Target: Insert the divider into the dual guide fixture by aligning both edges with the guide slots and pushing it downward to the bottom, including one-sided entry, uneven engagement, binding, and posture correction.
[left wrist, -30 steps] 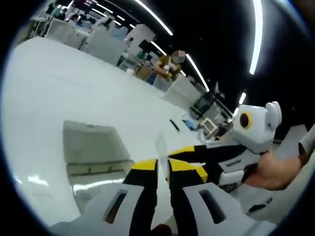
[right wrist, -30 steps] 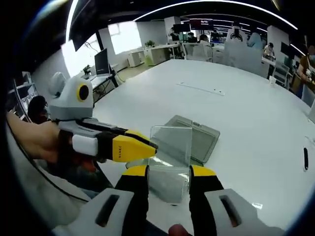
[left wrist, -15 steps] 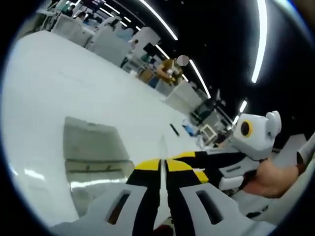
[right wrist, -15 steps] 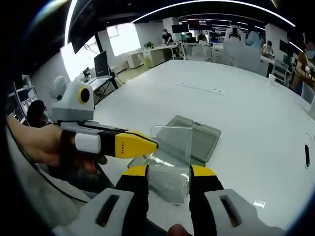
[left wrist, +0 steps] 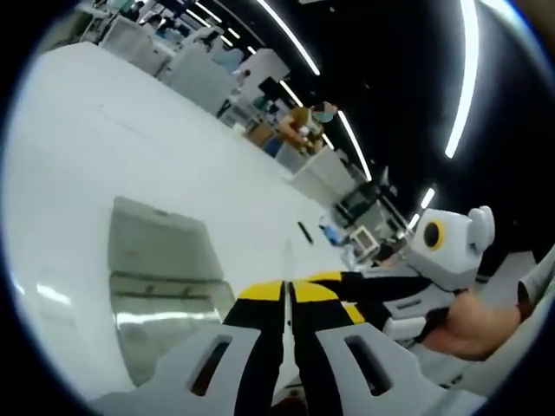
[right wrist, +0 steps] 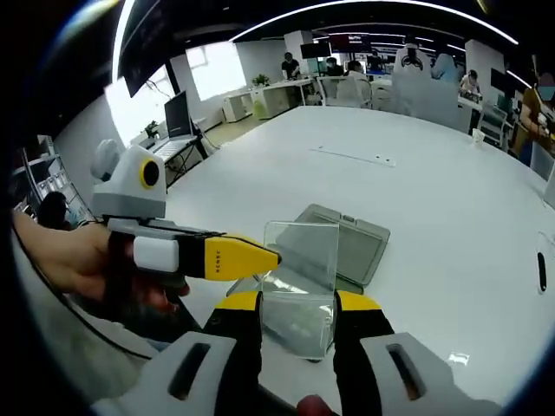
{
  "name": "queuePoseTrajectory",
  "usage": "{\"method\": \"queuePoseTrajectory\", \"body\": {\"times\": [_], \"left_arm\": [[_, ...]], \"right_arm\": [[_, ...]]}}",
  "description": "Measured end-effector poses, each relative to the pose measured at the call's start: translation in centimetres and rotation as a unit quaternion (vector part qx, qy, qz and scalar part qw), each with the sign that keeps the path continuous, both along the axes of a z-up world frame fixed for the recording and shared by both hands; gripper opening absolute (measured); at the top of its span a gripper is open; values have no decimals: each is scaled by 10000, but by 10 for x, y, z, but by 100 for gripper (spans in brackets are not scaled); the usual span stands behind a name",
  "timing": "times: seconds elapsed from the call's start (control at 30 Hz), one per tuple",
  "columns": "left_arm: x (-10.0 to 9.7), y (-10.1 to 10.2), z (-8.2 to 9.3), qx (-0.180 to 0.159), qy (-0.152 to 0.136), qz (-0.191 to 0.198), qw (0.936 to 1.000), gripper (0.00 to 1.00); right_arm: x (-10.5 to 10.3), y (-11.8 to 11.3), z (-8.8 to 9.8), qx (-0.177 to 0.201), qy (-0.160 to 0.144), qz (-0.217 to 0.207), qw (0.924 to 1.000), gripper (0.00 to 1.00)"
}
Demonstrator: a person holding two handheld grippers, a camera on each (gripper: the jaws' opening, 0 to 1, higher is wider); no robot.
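Right gripper view shows the clear divider (right wrist: 299, 282) face-on, upright mid-frame, clamped by the right gripper (right wrist: 297, 305); the left gripper (left wrist: 287, 293) pinches its edge, seen edge-on, with the grey fixture (left wrist: 165, 282) at lower left.

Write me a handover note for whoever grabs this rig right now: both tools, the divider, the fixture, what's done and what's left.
Right tool: shut on the clear divider, held upright above the table.
Left tool: pinching the divider's side edge; in the right gripper view its yellow tip meets that edge.
Guide fixture: grey, flat on the table behind the divider, with nothing in it.
Done: divider picked up, held by both tools.
Left: align both edges with the slots, push down to the bottom.
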State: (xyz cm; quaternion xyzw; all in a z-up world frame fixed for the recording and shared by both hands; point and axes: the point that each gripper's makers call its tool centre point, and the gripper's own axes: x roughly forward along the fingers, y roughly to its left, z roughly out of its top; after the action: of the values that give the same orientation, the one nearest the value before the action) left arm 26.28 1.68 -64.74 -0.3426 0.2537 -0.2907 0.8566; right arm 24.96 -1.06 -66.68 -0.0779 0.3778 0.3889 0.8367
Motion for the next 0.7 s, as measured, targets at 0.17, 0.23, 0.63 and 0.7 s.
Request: {"method": "queuePoseTrajectory", "body": {"times": [0.17,0.23,0.63,0.7], "left_arm": [[0,2,-1,-163,84,45,9998,0],[0,2,-1,-202,118,48,9997,0],[2,3,2,-228,80,3,9997,0],[2,3,2,-215,78,-26,9997,0]], "right_arm": [[0,2,0,43,10,-11,10000,27],[-1,2,0,66,32,-28,10000,27],[1,3,1,176,64,-69,9998,28],[2,3,1,176,55,-50,9998,28]]}}
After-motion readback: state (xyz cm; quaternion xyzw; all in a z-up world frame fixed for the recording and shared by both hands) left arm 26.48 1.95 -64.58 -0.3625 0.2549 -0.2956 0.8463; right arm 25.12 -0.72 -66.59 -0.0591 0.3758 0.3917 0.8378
